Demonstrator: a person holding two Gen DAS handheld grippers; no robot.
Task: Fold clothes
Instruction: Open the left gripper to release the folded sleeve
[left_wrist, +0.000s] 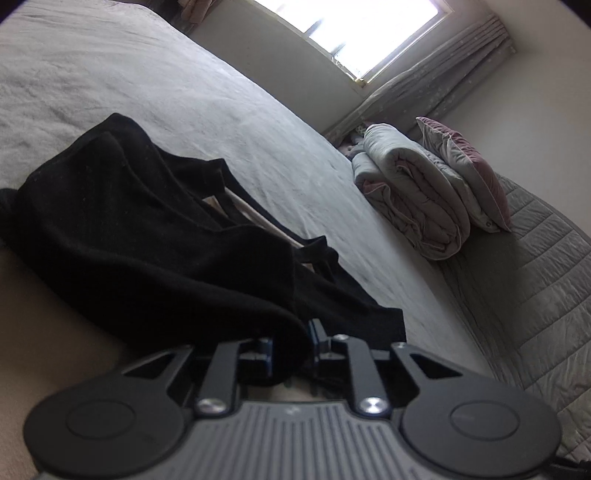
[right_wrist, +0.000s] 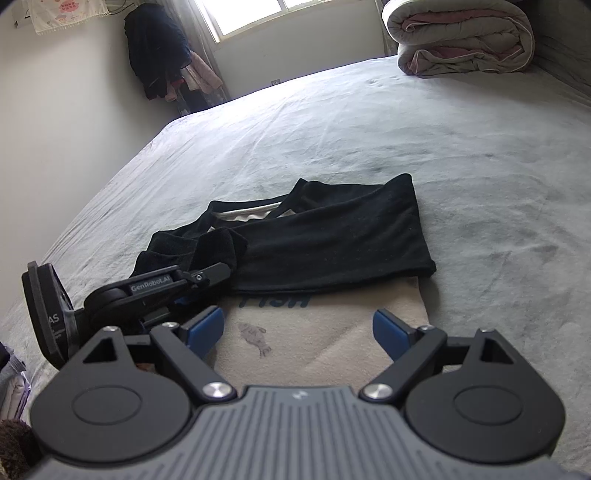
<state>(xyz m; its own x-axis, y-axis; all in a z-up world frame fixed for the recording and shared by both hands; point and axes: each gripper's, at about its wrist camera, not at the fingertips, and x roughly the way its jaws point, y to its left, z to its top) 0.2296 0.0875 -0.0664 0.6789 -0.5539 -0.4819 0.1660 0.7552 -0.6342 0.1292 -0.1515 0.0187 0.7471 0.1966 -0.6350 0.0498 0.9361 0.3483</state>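
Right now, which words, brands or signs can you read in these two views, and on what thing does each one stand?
"GenRobot.AI": on the side of the left claw.
"AS": end of a cut-off word on that claw's grey body.
"FISH": dark blue letters on the beige shirt, upside down, half under the black cloth.
Wall poster: pink print, too small to read.
Left wrist view: no text.

1 shirt (right_wrist: 332, 236), 2 tools (right_wrist: 297, 330), 1 quilt (right_wrist: 461, 37), 1 pillow (left_wrist: 469, 173)

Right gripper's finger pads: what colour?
Blue pads, clearest in the right wrist view.
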